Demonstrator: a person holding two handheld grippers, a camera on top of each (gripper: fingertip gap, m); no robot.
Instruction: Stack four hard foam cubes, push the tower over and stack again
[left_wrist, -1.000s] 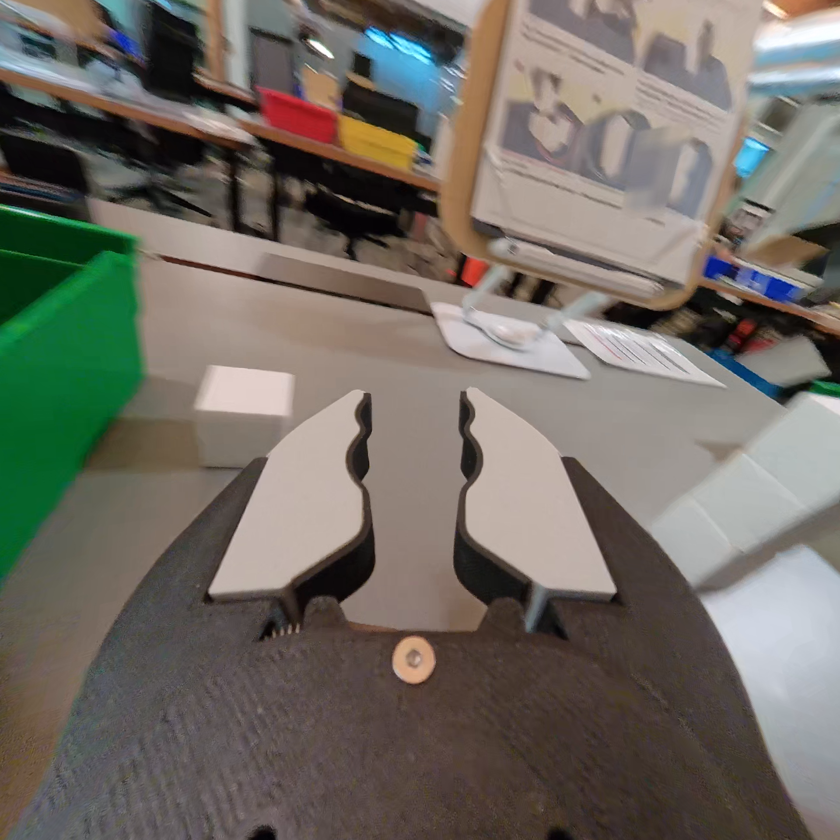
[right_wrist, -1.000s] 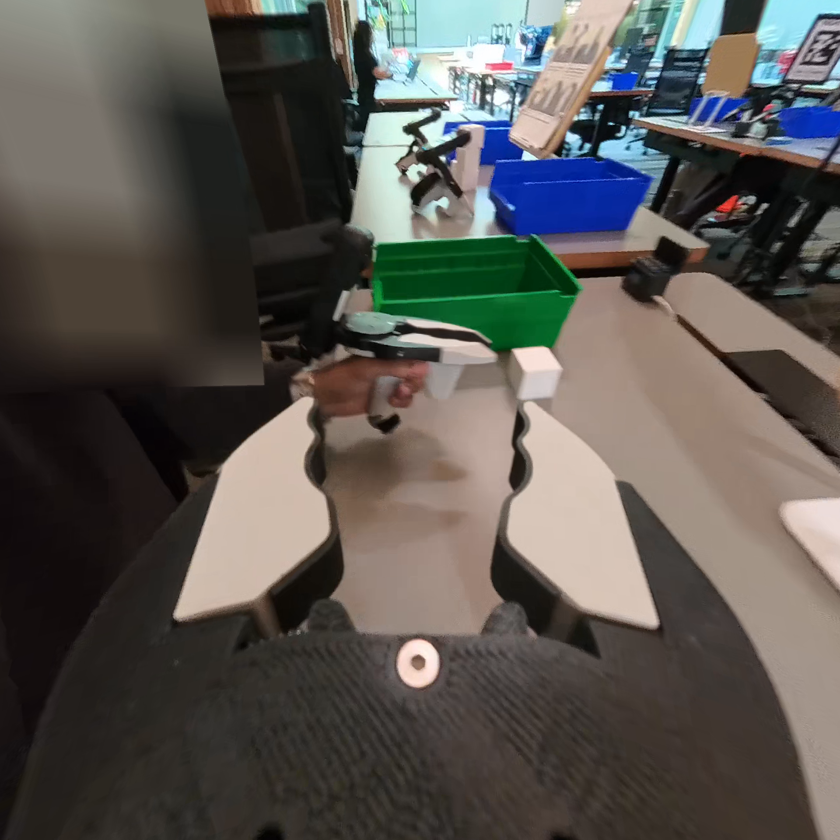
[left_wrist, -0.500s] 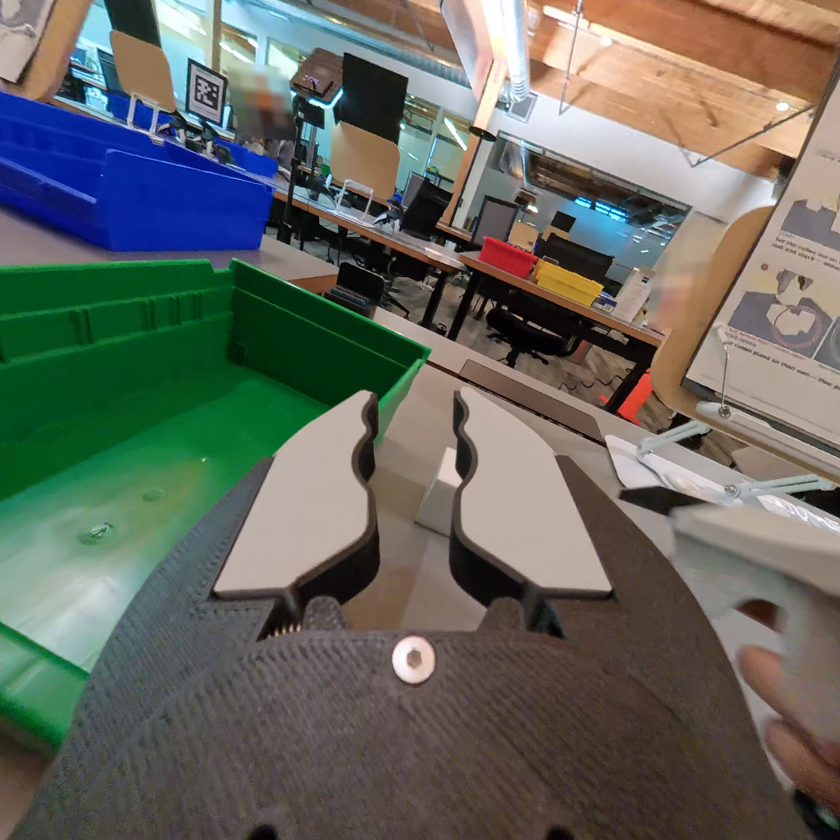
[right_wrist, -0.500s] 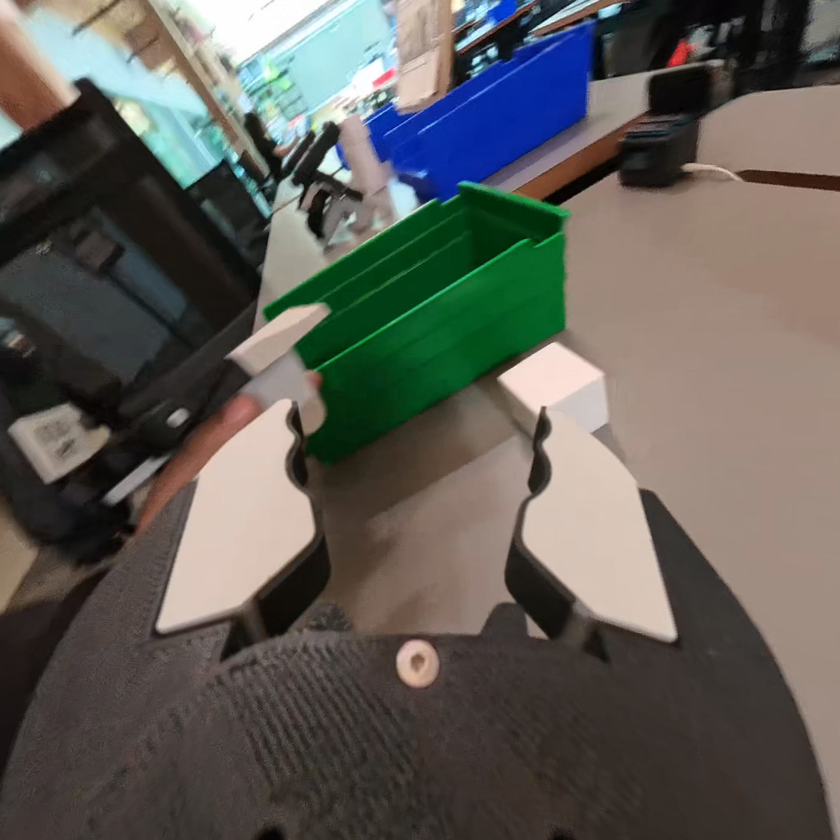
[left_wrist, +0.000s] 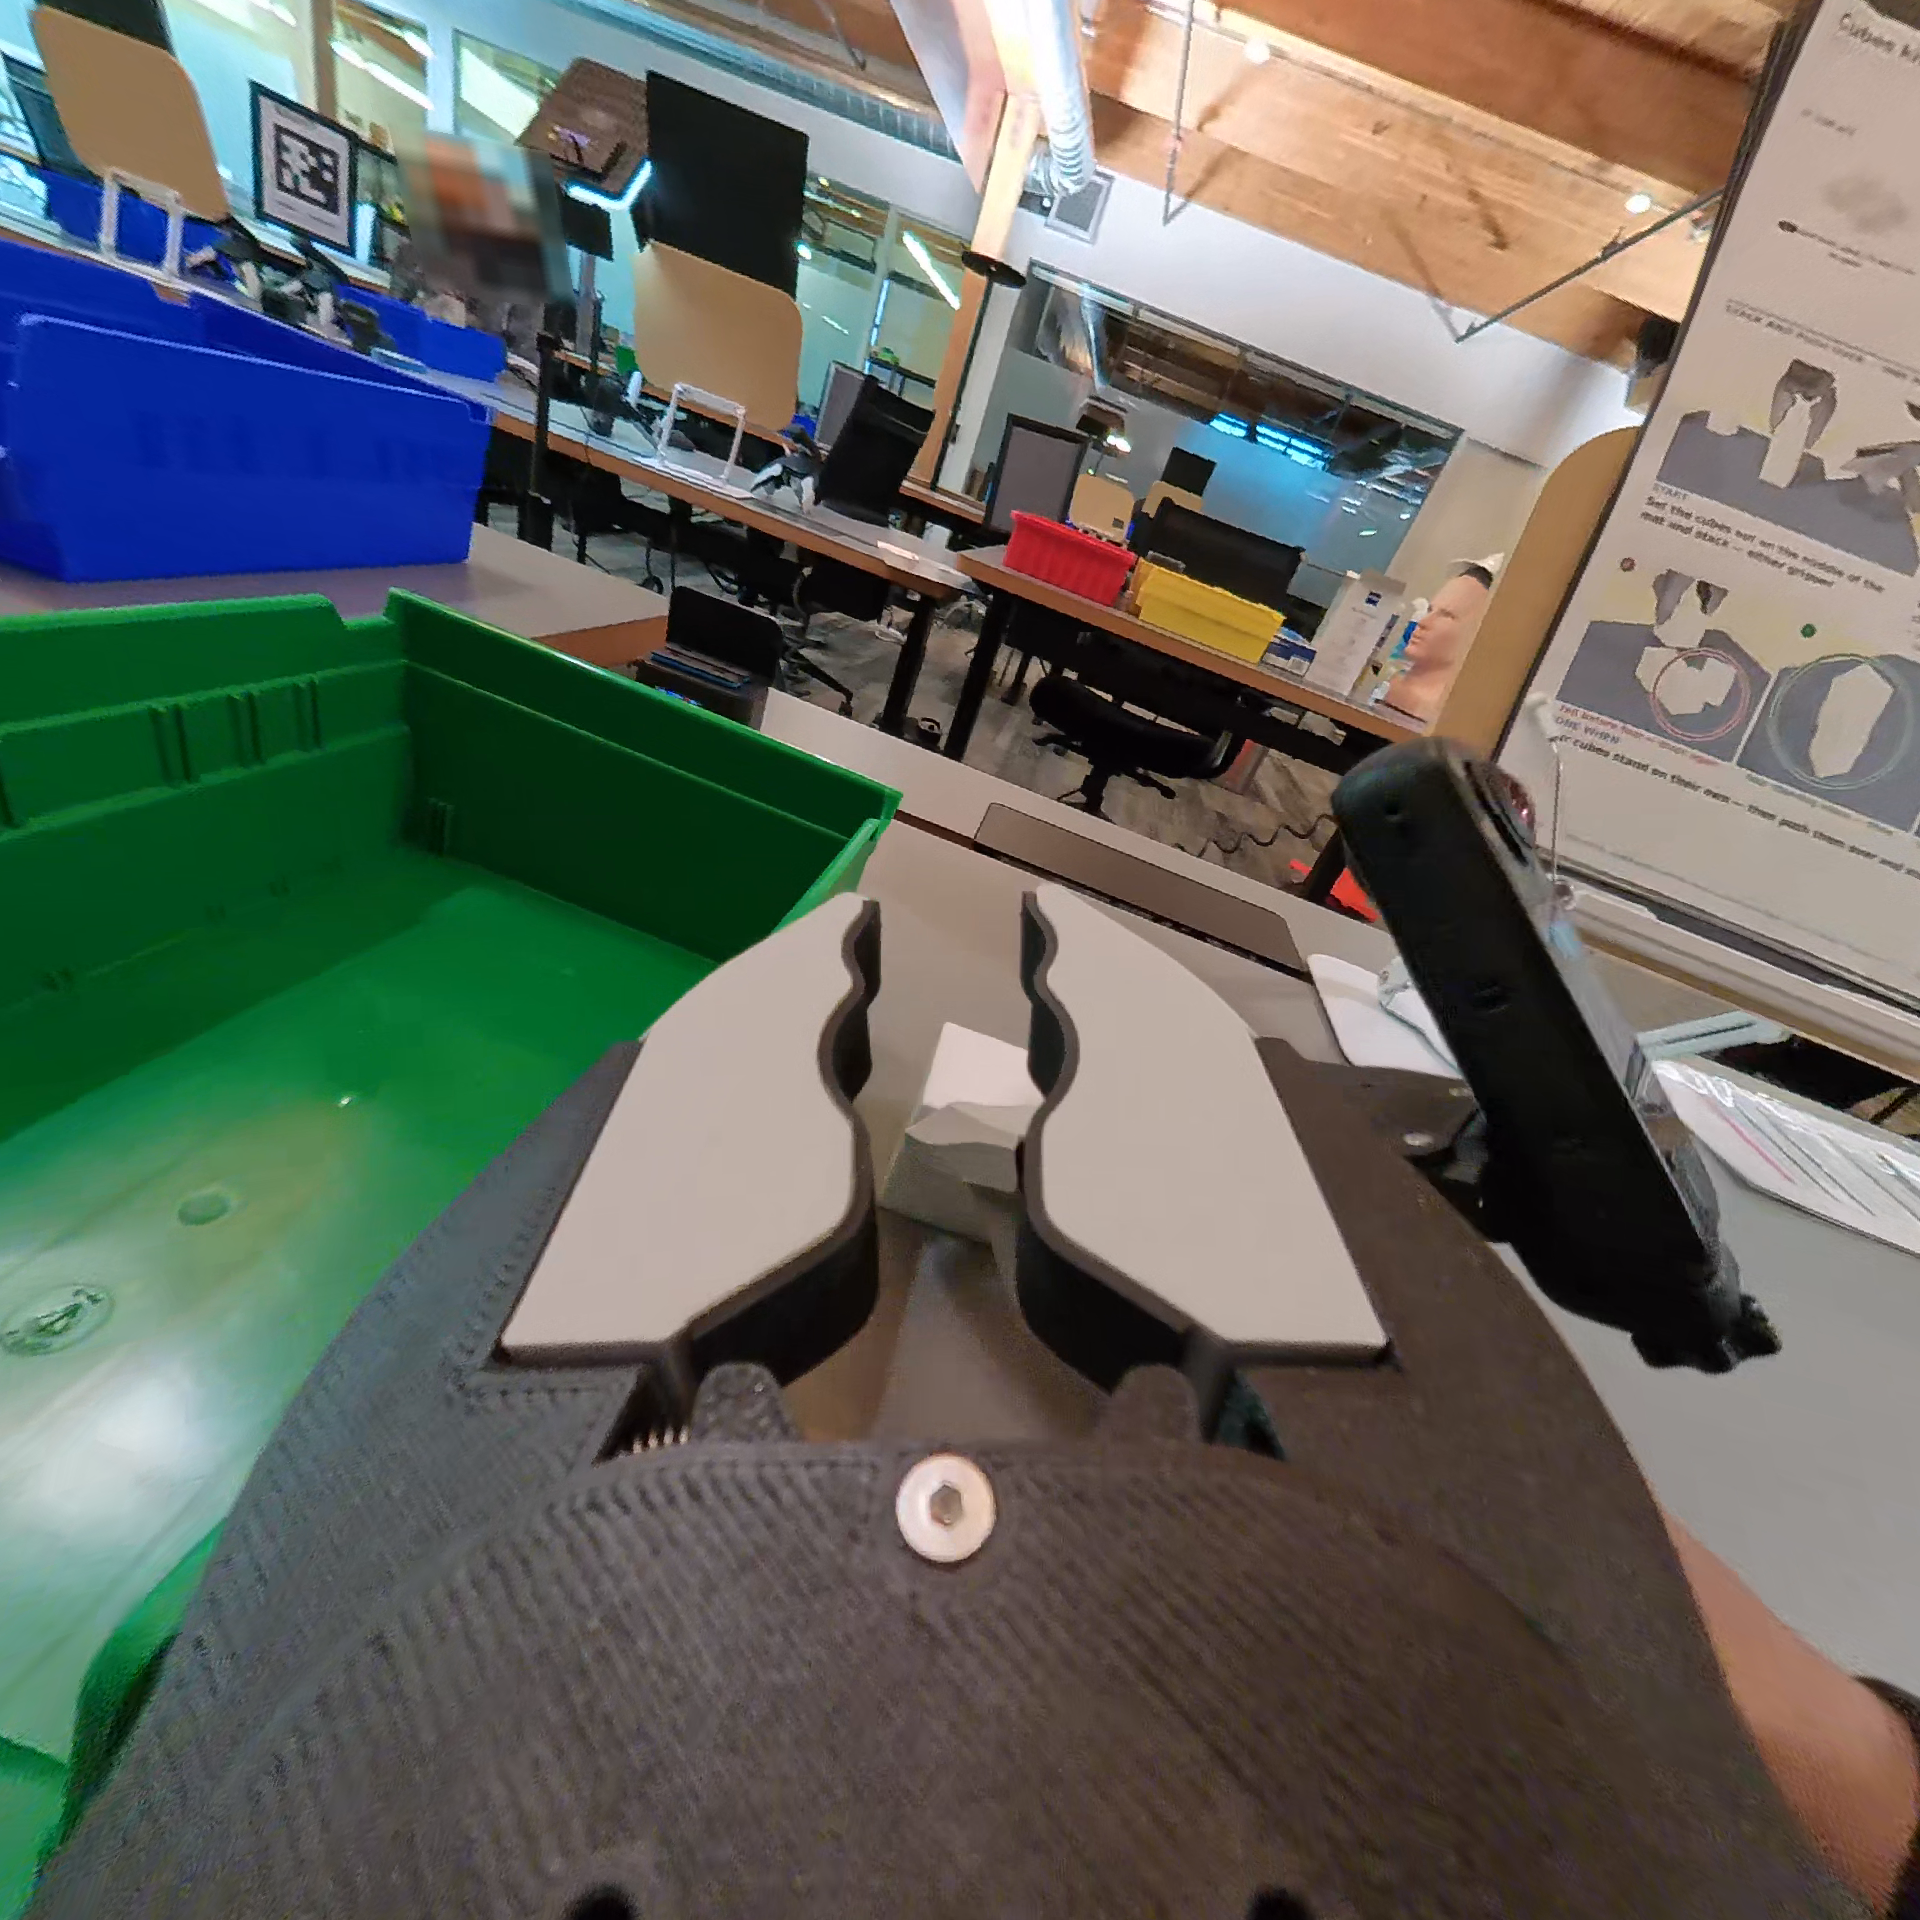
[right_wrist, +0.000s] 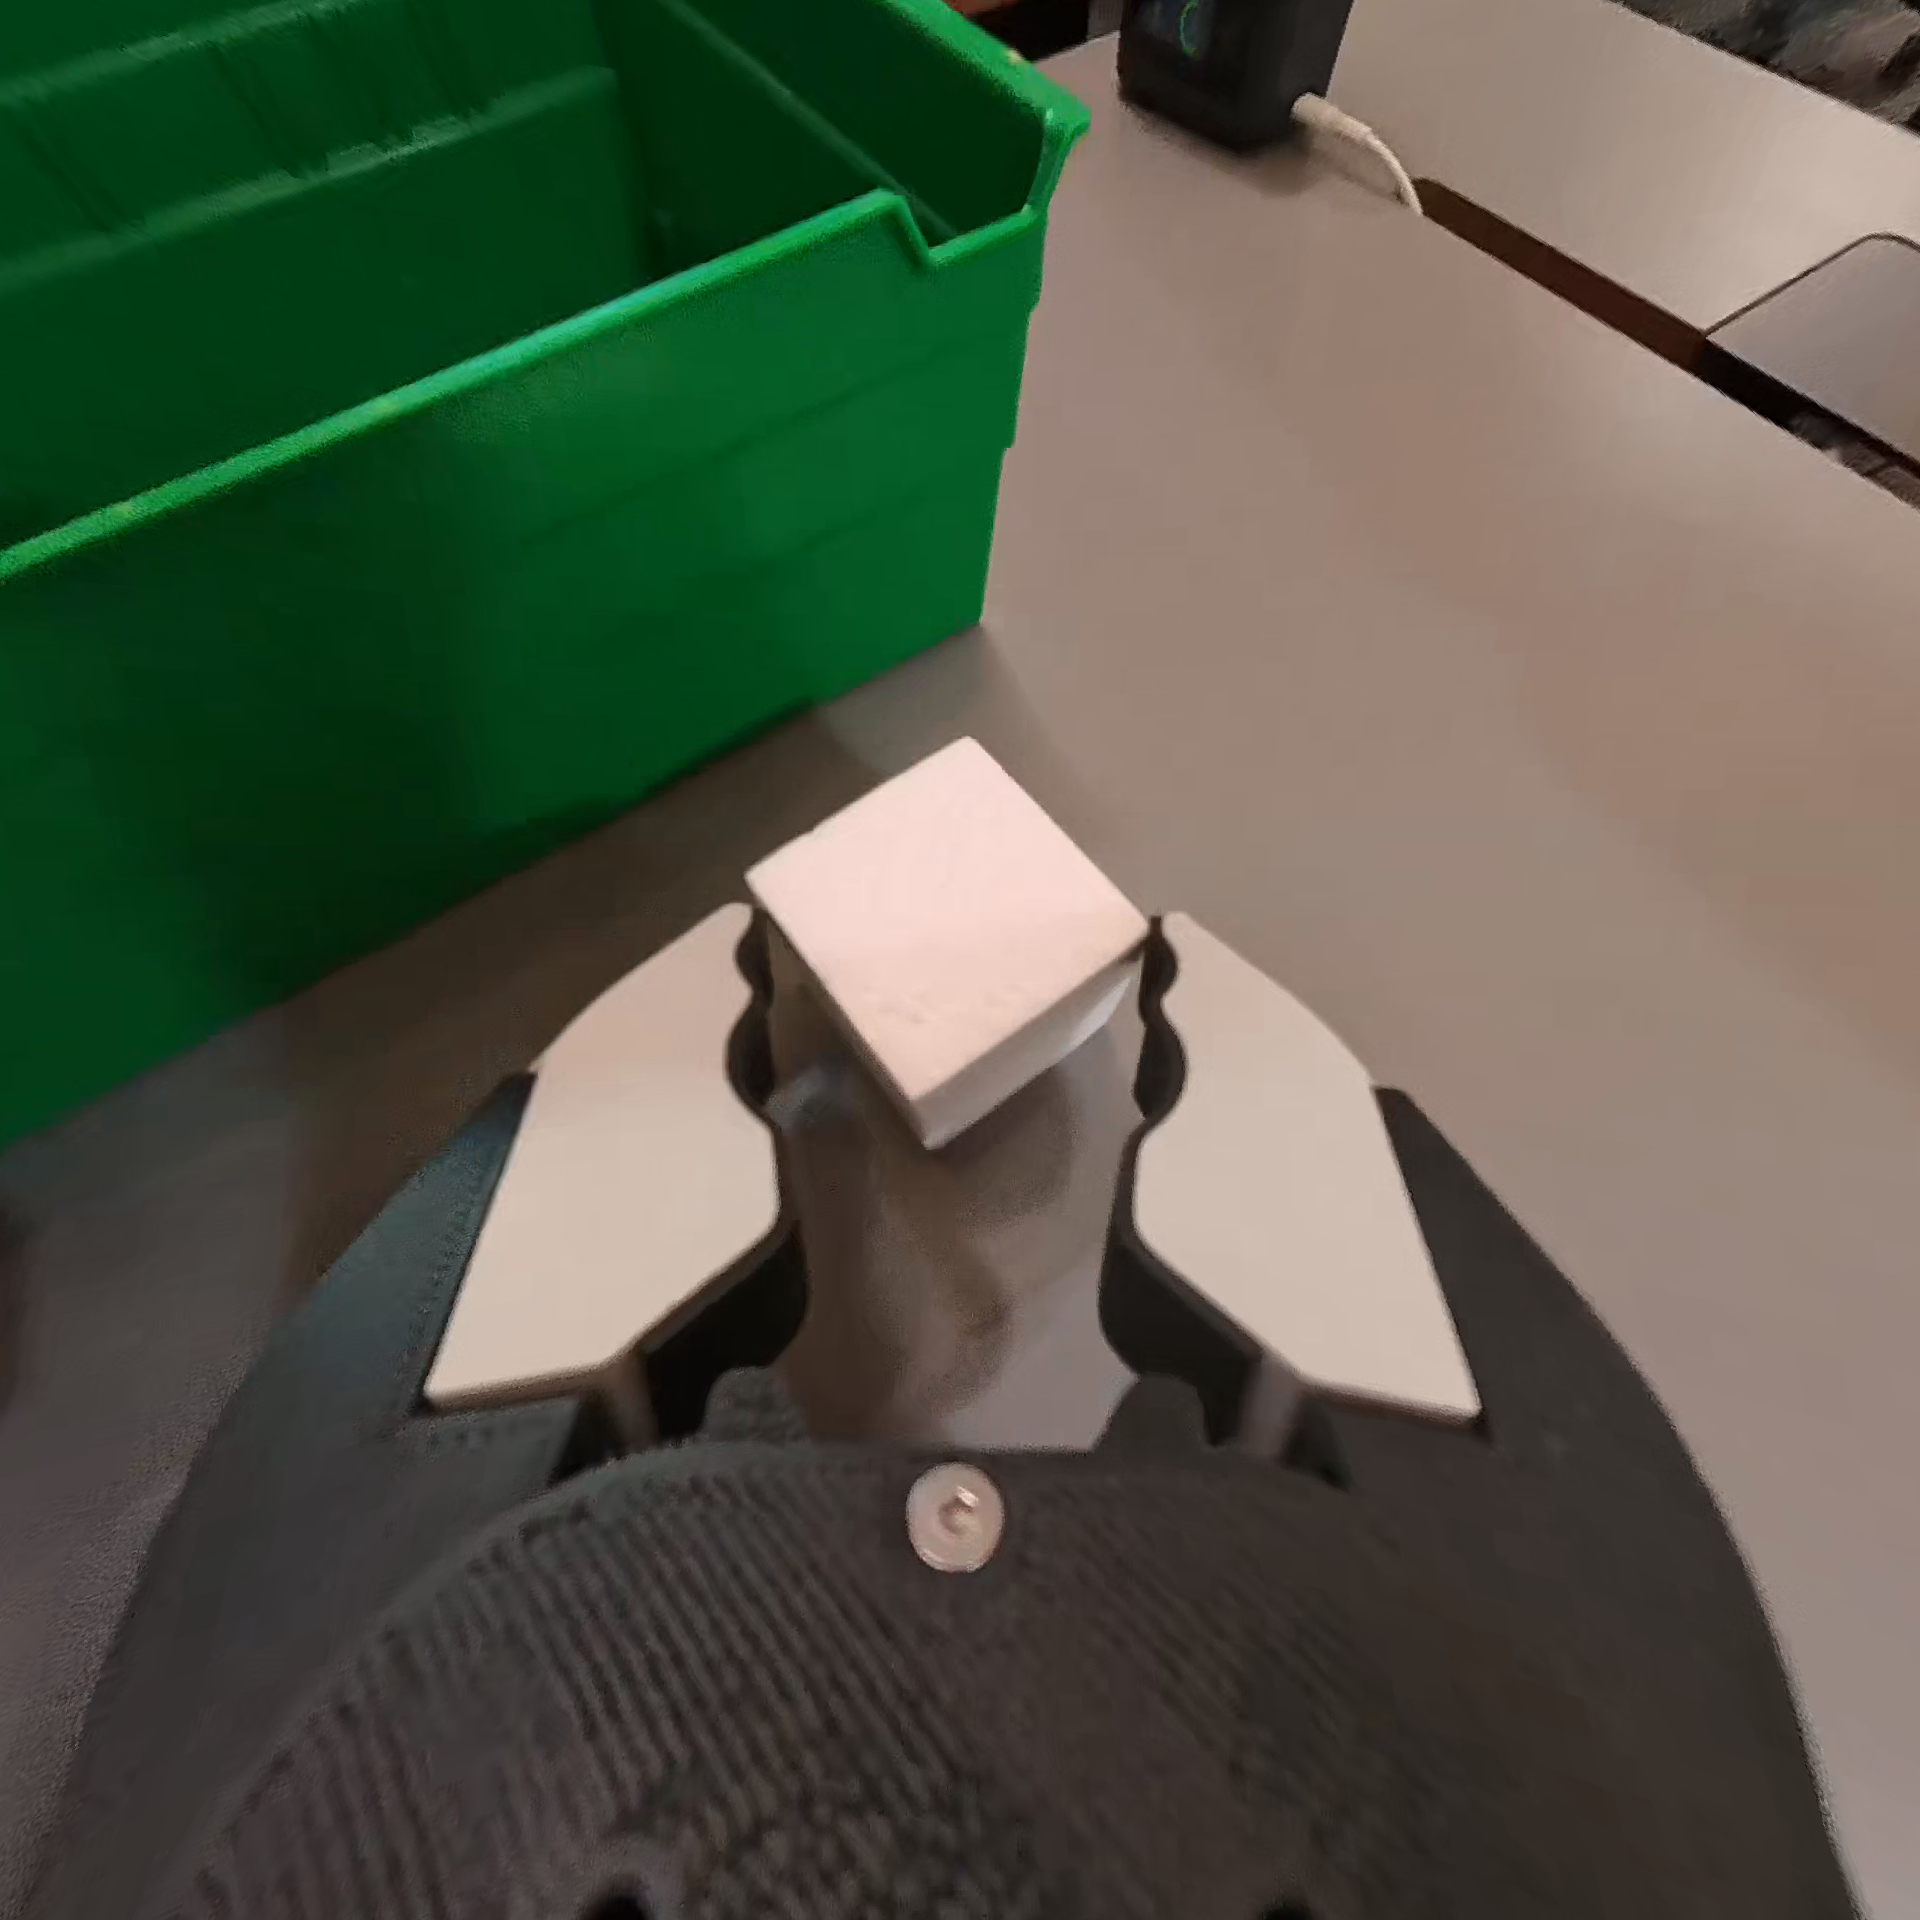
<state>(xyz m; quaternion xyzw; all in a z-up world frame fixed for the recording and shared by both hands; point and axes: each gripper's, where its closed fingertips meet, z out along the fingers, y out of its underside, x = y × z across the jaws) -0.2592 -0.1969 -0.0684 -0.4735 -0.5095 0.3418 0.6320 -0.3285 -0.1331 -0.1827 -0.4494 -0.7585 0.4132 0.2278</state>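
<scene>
foam cube (right_wrist: 940, 940) lies alone on the desk (right_wrist: 1455, 623) beside the green bin (right_wrist: 468, 468), no tower visible; right gripper (right_wrist: 951, 935) fingers spread around it, left gripper (left_wrist: 951, 977) fingers apart, empty; stacking appears undone.

— What do you make of the green bin (left_wrist: 312, 935)?
— Glossy moulded plastic; your light glints off its smooth floor.
— And the white cube (right_wrist: 940, 940) at your right gripper (right_wrist: 951, 930)?
— Matt, faintly grainy foam. The fingers (right_wrist: 623, 1174) wear smooth matt grey plates on ribbed black printed plastic, and the table (right_wrist: 1403, 675) looks matt grey.
</scene>
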